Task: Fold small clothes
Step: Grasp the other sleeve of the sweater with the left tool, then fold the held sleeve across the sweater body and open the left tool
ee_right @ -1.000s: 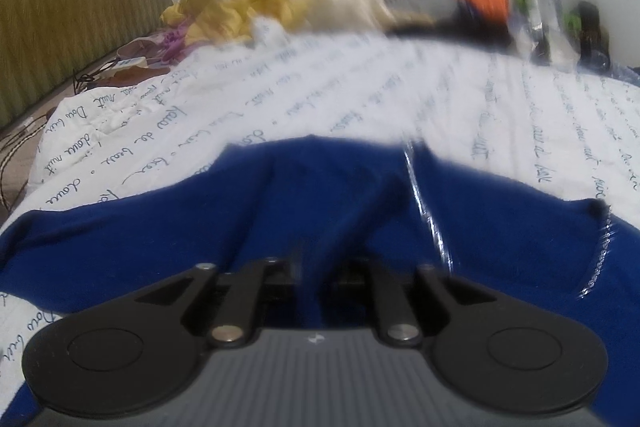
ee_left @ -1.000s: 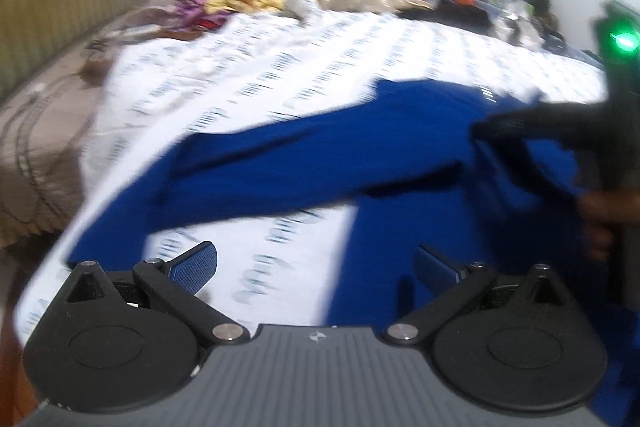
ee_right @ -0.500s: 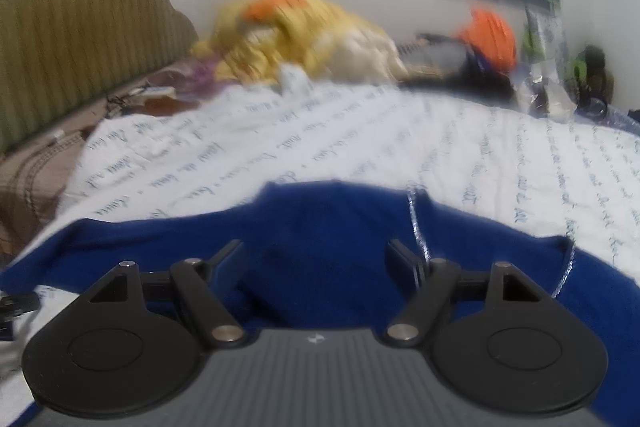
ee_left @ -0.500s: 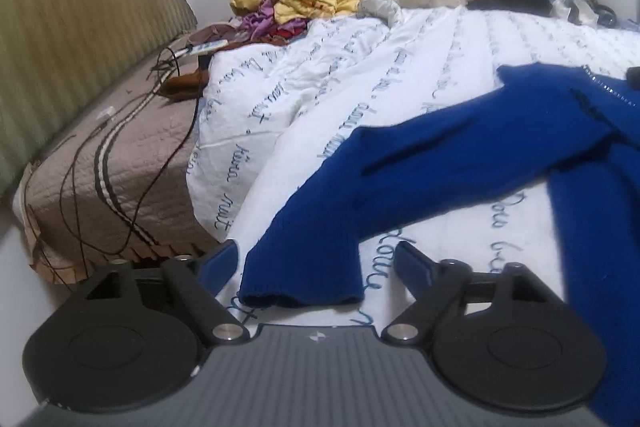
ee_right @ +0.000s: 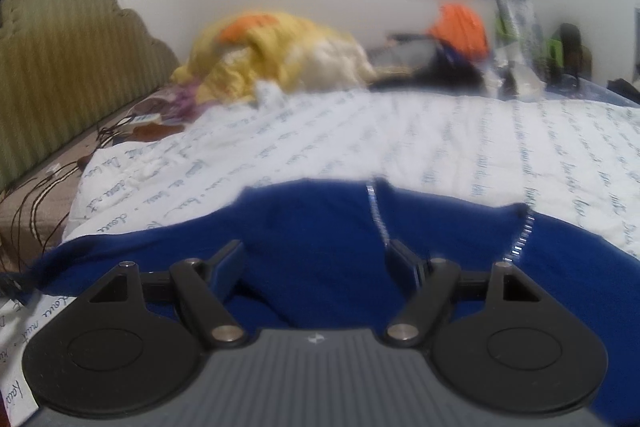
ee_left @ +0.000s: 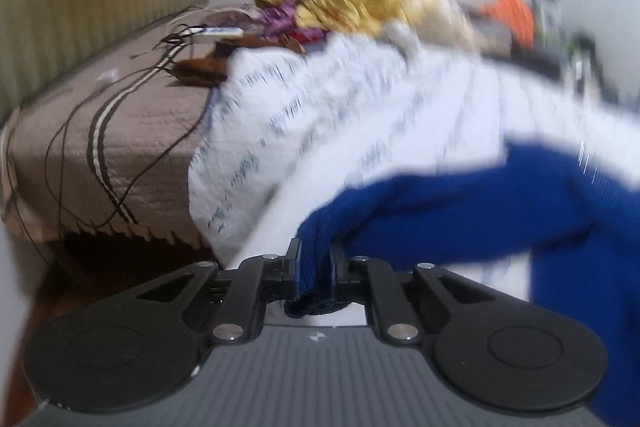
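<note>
From the left wrist view, the deep blue knit jacket with a silver zip (ee_left: pixel 520 211) lies across the white bedsheet printed with blue handwriting (ee_left: pixel 360 115), its sleeve stretched toward the camera. The ribbed cuff of that sleeve is pinched in the left gripper (ee_left: pixel 315 269), whose fingers (ee_left: pixel 295 263) are pressed together on the fabric, a bit of cuff bunching out behind them. The gripper sits low at the near edge of the bed, pointing along the sleeve. The picture is blurred. Beside the sheet a brown quilted bedcover with stripes (ee_left: pixel 100 147) shows, thin dark cables trailing over it.

From the right wrist view, the same blue jacket (ee_right: pixel 320 235) spreads over the sheet (ee_right: pixel 440 135) right in front, its zip teeth glinting in two lines. The right gripper (ee_right: pixel 316 263) hovers low over the garment's body with its fingers (ee_right: pixel 228 263) spread wide apart, gripping nothing. A heap of yellow and orange bedding (ee_right: pixel 280 55) sits at the far end of the bed.
</note>
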A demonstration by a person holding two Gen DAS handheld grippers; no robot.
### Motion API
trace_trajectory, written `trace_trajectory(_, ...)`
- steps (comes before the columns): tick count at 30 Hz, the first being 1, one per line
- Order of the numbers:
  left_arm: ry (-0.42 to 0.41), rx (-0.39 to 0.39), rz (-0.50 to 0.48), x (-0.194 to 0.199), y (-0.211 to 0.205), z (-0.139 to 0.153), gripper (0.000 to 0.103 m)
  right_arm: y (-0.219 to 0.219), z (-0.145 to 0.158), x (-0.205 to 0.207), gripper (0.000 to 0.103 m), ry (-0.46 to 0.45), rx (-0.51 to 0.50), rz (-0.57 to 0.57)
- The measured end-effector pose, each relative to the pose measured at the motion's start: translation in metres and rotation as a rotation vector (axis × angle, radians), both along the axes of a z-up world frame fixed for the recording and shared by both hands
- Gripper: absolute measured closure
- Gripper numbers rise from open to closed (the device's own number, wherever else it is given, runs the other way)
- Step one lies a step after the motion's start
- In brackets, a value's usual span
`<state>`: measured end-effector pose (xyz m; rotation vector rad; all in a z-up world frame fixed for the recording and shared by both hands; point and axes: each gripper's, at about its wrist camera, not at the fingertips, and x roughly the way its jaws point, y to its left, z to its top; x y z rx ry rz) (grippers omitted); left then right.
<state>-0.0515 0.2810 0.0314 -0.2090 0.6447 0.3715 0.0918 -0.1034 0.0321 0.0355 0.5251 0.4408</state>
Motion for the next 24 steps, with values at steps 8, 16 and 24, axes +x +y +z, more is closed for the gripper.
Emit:
trace_trajectory(8, -0.281, -0.289, 0.282, -0.015, 0.076, 0.083, 0.089, -0.051, -0.007, -0.002, 0.022, 0.029, 0.05, -0.116)
trace_trajectory(16, -0.417, -0.351, 0.262, 0.004, 0.048, 0.136, 0.09, -0.087, -0.02, -0.003, 0.022, 0.081, 0.121, -0.203)
trace_trajectory(24, -0.267, -0.394, -0.217, 0.107, -0.105, 0.14, 0.09, -0.107, -0.022, -0.01, 0.022, 0.078, 0.14, -0.256)
